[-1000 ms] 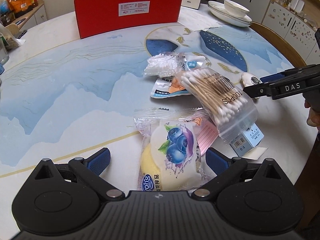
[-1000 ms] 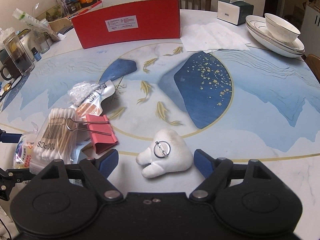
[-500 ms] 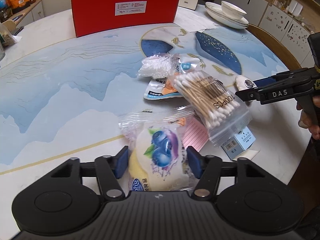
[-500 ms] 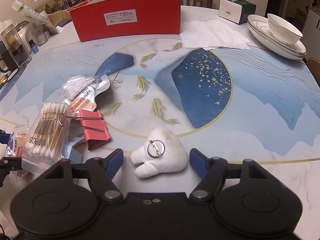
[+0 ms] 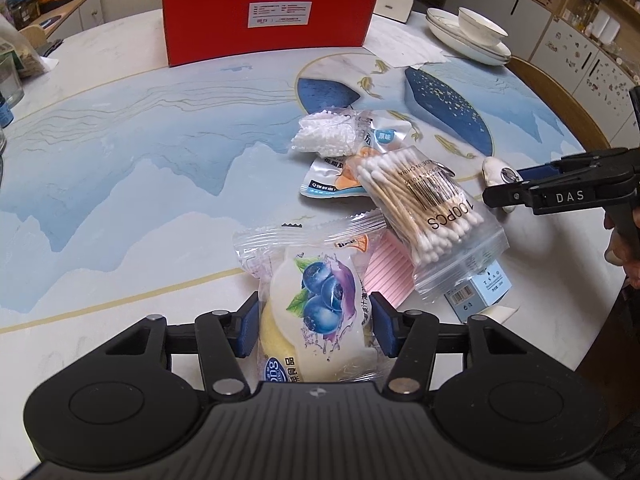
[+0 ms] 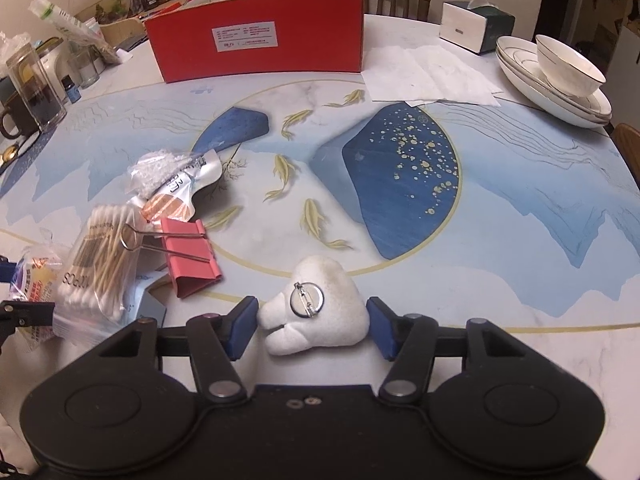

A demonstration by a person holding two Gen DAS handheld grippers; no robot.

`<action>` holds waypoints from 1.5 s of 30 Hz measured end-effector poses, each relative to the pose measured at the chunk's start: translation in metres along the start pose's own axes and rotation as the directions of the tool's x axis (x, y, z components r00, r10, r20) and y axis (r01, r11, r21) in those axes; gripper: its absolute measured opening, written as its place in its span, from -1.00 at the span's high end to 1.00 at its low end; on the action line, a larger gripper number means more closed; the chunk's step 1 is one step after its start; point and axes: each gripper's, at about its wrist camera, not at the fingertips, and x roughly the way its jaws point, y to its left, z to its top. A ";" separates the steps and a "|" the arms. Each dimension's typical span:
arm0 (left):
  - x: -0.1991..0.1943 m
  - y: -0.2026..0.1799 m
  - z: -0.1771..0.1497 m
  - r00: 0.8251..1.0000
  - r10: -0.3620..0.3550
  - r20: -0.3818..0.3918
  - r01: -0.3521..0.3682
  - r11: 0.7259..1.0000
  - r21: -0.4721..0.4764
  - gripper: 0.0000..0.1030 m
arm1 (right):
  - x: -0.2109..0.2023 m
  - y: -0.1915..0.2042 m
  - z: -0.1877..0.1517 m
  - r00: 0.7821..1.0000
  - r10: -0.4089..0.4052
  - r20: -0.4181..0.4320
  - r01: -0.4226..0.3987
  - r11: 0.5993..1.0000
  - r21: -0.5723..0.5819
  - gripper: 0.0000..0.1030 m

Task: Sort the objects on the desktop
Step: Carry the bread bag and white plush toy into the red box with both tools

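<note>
I see the counter (image 5: pixel 120 184) spread out ahead of both tools, printed with blue mountains and gold fish. Far ahead of my left hand-held gripper (image 5: pixel 313 326) stands the red box (image 5: pixel 264 12), open at the top; I cannot see what is in it, and the print on its white label is too small to read. Beyond my right hand-held gripper (image 6: pixel 308 326), off to its right, a white bowl (image 6: pixel 568 66) sits in stacked plates (image 6: pixel 560 104), with a tissue box (image 6: pixel 476 26) past them.

Just ahead and right of the left hand-held gripper lies a clear zip bag of cotton swabs (image 5: pixel 428 208), marked "100PCS" with a barcode, resting on a pink binder clip (image 6: pixel 188 256) and a small pale-blue carton (image 5: pixel 478 290).

Between the left pads is the blueberry snack packet (image 5: pixel 320 304), clear wrap over a yellow cake, blueberries printed on front. The jaws are closing and both pads touch its sides.

The right jaws are closing too. The white plush brooch (image 6: pixel 316 314), pin-back up, lies on the counter between the pads; the left pad meets it, the right stands just clear. Seen from the left camera, the tool reads "DAS".
</note>
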 end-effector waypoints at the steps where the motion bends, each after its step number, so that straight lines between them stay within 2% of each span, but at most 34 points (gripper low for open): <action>1: -0.002 0.001 0.000 1.000 -0.002 0.003 0.002 1.000 -0.006 -0.06 | -0.002 -0.001 0.000 1.000 0.005 -0.001 -0.005 1.000 0.007 -0.13; 11: -0.021 0.001 0.007 1.000 0.008 -0.002 -0.008 1.000 -0.016 -0.06 | -0.021 0.002 0.004 0.999 0.050 0.010 -0.051 0.998 0.037 -0.13; 24: -0.042 0.002 0.019 0.999 -0.008 0.031 0.008 1.000 -0.020 -0.06 | -0.044 0.016 0.012 0.995 0.092 0.046 -0.094 0.994 0.047 -0.10; 35: -0.049 0.006 0.055 0.997 -0.009 0.075 0.010 1.000 -0.006 -0.06 | -0.064 0.027 0.041 0.987 0.131 0.087 -0.135 0.990 0.036 -0.10; 45: -0.054 0.015 0.104 0.988 -0.003 0.152 -0.001 1.000 0.028 -0.06 | -0.078 0.039 0.087 0.977 0.151 0.151 -0.153 0.988 0.005 -0.10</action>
